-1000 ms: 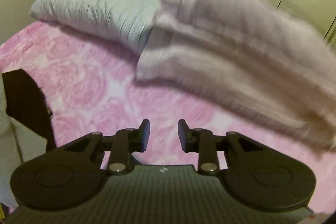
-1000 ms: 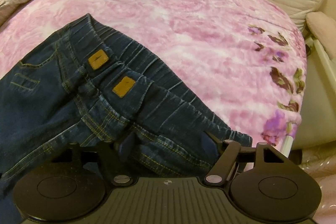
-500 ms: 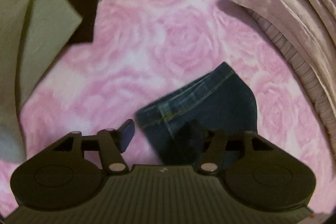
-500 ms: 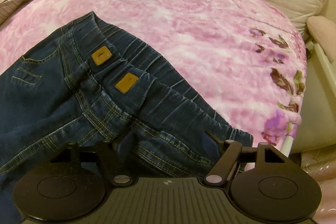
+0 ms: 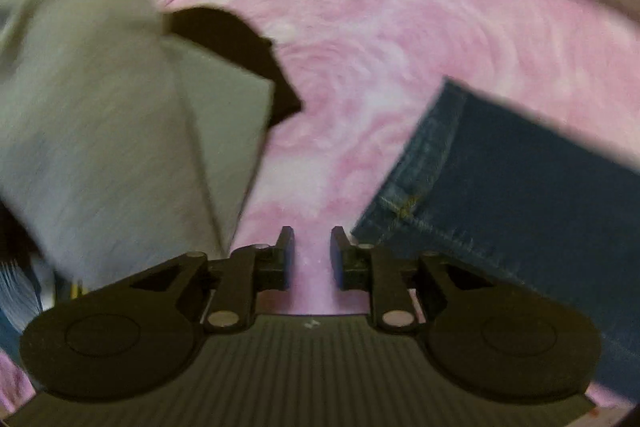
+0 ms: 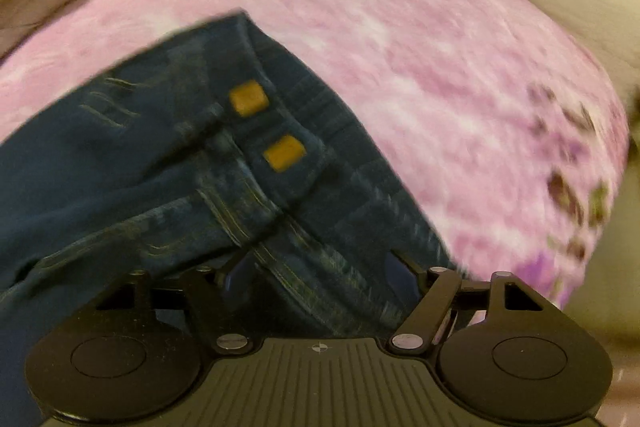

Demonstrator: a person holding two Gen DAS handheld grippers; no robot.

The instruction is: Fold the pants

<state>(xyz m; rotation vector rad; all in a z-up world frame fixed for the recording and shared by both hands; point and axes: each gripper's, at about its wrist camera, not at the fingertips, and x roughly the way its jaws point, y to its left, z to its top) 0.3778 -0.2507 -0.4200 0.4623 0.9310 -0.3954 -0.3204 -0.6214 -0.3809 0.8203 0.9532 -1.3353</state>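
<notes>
Dark blue jeans (image 6: 168, 163) lie on the pink rose-print bedspread (image 6: 420, 75), waistband with two tan patches facing up. Right gripper (image 6: 320, 275): jaws spread wide, bunched waistband denim between them; whether the pads press it, cannot tell. Left gripper (image 5: 312, 247): jaws have just been closing, narrow gap, nothing between them, only bedspread showing, the jeans' hem (image 5: 408, 203) just beside its right finger.

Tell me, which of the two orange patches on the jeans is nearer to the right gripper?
The lower orange patch, right of the other; the upper orange patch lies farther from the right gripper.
</notes>
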